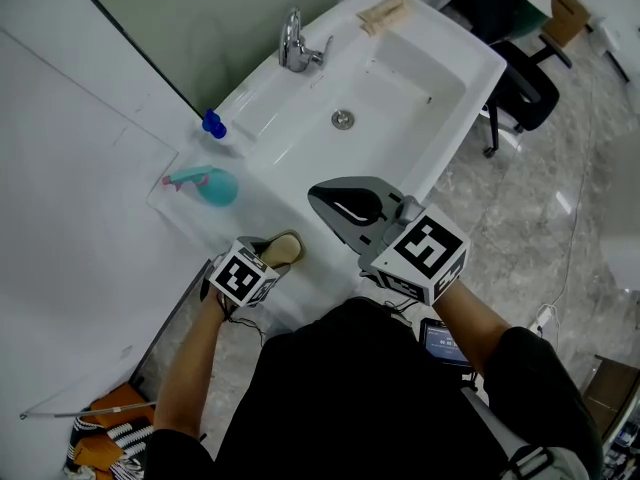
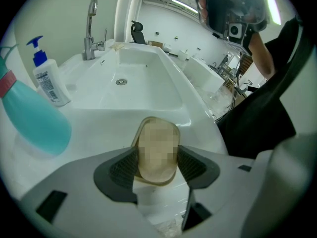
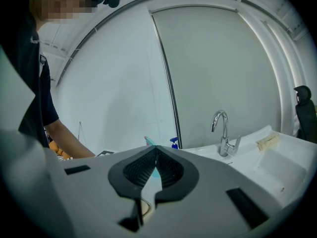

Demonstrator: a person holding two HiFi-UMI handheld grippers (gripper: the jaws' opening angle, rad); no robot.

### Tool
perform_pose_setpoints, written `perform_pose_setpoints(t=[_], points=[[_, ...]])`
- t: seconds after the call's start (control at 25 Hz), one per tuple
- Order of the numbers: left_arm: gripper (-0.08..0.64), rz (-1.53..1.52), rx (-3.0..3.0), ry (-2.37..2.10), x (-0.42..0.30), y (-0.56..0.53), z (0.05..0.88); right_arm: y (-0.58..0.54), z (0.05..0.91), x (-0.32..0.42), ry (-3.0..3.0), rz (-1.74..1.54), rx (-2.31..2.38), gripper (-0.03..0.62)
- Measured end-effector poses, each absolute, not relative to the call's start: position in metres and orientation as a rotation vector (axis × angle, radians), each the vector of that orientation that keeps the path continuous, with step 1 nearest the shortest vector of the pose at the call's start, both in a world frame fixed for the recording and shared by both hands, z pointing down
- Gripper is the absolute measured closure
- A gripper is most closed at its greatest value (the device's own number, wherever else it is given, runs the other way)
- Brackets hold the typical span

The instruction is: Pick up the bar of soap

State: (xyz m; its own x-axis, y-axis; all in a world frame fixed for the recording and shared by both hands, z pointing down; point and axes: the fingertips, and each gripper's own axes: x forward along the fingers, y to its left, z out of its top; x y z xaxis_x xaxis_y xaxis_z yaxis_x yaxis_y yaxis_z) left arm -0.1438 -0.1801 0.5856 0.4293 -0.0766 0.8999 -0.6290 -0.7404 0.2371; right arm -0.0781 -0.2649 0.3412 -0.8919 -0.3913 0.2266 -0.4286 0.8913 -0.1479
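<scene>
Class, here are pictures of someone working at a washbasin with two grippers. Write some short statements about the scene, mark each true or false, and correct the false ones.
1. The left gripper is shut on the bar of soap. True.
2. The right gripper holds the spray bottle. False: its jaws are together with nothing in them, and the bottle sits beside the sink.
3. The pump bottle has a red top. False: the top is blue.
4. The spray bottle and the pump bottle are on the same side of the tap. True.
</scene>
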Motion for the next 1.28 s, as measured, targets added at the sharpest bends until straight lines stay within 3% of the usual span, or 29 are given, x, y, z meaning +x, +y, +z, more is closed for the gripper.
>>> perform_pose_setpoints(t=[0.8, 1.28], points=[[0.296, 1.144, 2.172, -0.662, -0.140, -0.190, 0.556, -0.262, 0.337, -0.079, -2.873, 0.260, 0.608, 0.584], [0.296, 0.876, 2.284, -0.843, -0.137, -0.207, 0.486, -0.261, 0.329, -0.081, -2.889, 0.228, 0.591, 0.584]])
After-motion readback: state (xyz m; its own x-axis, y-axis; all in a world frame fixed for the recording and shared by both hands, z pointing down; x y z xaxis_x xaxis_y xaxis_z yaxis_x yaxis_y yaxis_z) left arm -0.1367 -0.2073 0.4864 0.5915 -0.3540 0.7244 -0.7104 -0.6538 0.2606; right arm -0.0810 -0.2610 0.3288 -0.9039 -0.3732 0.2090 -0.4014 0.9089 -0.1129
